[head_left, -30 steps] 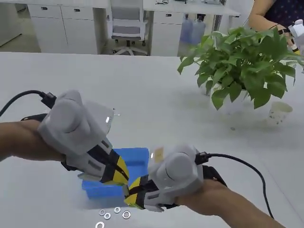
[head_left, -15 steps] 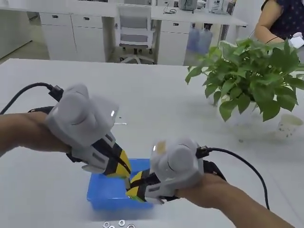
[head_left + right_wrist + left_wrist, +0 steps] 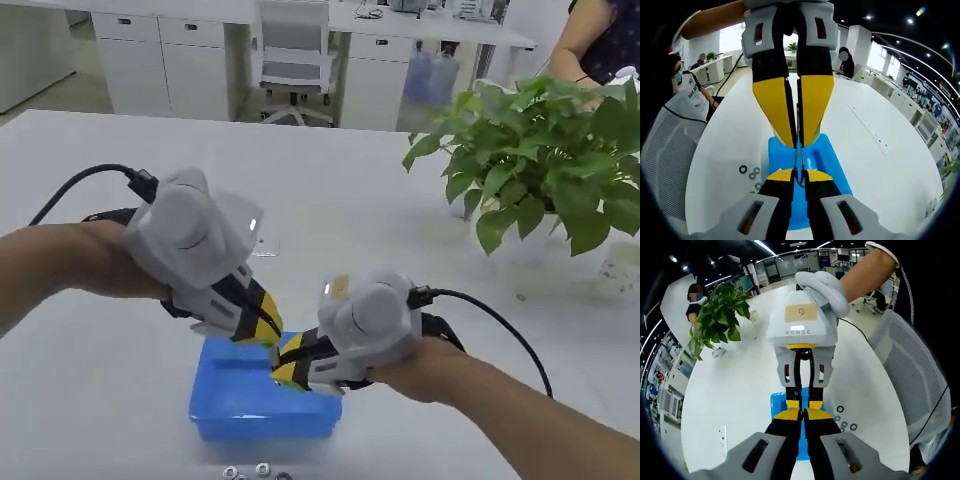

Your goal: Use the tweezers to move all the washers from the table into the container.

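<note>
Lying beside the blue container [image 3: 265, 425] are small silver washers [image 3: 262, 468].

We see both grippers travel across the blue rectangular plastic container [image 3: 230, 415]. A second ago the yellow-tipped left gripper [image 3: 268, 335] and the yellow-tipped right gripper [image 3: 282, 366] met over its 6 o'clock edge, just above the small silver metal washers [image 3: 262, 469]. Now they meet over its 12 o'clock half, and the thin metal tweezers [image 3: 799, 159] pinched between them come along. The tips, near the washers before, now stand well apart from them, with the container's open inside lying between.
</note>
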Demonstrator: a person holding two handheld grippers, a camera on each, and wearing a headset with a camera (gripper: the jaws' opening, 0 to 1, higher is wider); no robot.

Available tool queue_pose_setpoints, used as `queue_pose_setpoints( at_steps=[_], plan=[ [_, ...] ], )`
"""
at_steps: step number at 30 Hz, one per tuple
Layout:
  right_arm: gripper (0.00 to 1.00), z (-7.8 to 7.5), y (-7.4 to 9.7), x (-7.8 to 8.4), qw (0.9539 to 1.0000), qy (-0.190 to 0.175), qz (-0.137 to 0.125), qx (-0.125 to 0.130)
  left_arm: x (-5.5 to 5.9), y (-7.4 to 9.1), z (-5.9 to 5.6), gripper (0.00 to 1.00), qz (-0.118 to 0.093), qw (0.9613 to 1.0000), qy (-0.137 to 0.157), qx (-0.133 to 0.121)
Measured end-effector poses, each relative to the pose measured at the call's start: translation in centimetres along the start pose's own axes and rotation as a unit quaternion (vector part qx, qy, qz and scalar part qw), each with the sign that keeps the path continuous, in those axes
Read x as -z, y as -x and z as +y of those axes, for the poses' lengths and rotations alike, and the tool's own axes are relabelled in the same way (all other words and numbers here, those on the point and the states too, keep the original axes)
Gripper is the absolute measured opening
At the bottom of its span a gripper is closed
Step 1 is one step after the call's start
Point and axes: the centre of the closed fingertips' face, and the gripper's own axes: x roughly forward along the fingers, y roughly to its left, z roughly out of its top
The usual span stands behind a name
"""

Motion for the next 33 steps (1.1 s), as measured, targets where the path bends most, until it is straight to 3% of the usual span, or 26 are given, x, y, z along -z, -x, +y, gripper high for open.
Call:
queue_pose_setpoints(
  at_steps=[9, 16, 33],
  plan=[
    [0.09, -1.0, -1.4, 1.2, 0.9997, -0.023, -0.008, 0.004, 1.5, -1.2, 0.9, 0.06, 0.004, 0.9999, 0.013, -0.004],
    [0.09, -1.2, -2.5, 2.2, 0.9996, -0.026, 0.001, 0.005, 2.6, -2.4, 1.2, 0.06, 0.009, 0.9998, 0.017, -0.004],
    [0.10, -1.0, -3.7, 3.5, 0.9997, -0.018, 0.016, -0.003, 3.8, -3.5, 1.0, 0.06, 0.012, 0.9997, 0.022, -0.003]
  ],
)
